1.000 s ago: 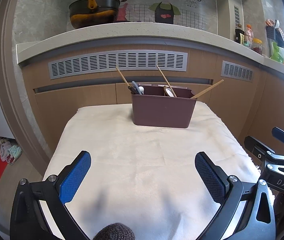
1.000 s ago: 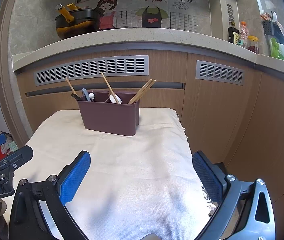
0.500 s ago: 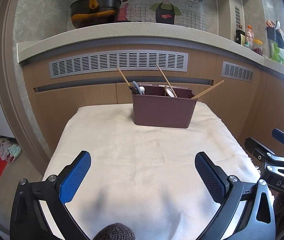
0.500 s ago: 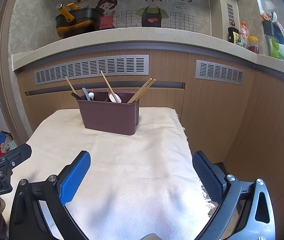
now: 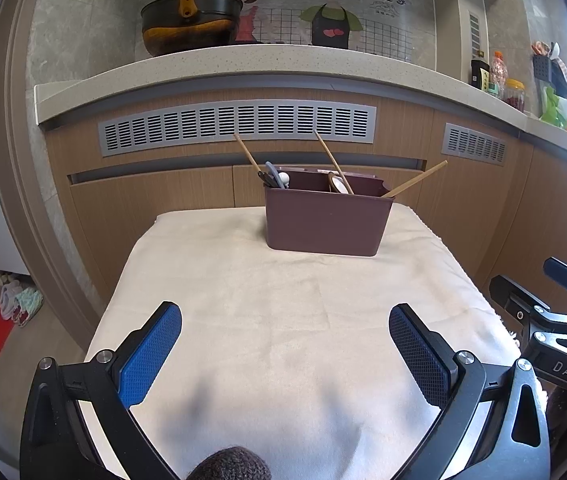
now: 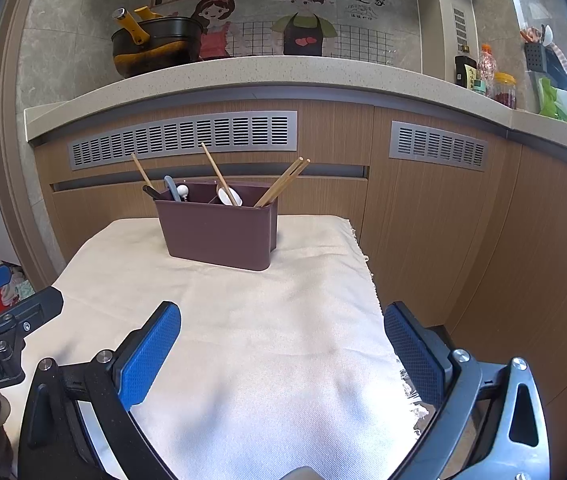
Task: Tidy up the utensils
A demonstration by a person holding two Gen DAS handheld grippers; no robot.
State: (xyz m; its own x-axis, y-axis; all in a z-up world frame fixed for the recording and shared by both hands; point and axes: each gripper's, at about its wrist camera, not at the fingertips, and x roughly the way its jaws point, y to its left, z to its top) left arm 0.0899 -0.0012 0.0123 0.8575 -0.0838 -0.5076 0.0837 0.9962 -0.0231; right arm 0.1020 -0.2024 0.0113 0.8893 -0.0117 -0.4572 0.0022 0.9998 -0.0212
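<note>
1. Both sets of fingers, the left gripper (image 5: 285, 344) and right gripper (image 6: 281, 340), stayed spread wide and empty, unmoved since earlier.
2. Beyond them, the cream woven cloth (image 5: 283, 304) covered the table.
3. Farther back, the brown rectangular plastic caddy (image 5: 325, 222) held wooden chopsticks (image 6: 281, 182) and spoons, unchanged.

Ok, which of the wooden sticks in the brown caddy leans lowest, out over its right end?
The chopstick pair at the caddy's right end. It tips far rightward over the rim, while the left stick and middle stick lean left and stand steeper.

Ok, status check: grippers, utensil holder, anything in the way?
Left gripper open, empty. Right gripper open, empty. Utensil holder upright on cloth, utensils inside. Path clear.
</note>
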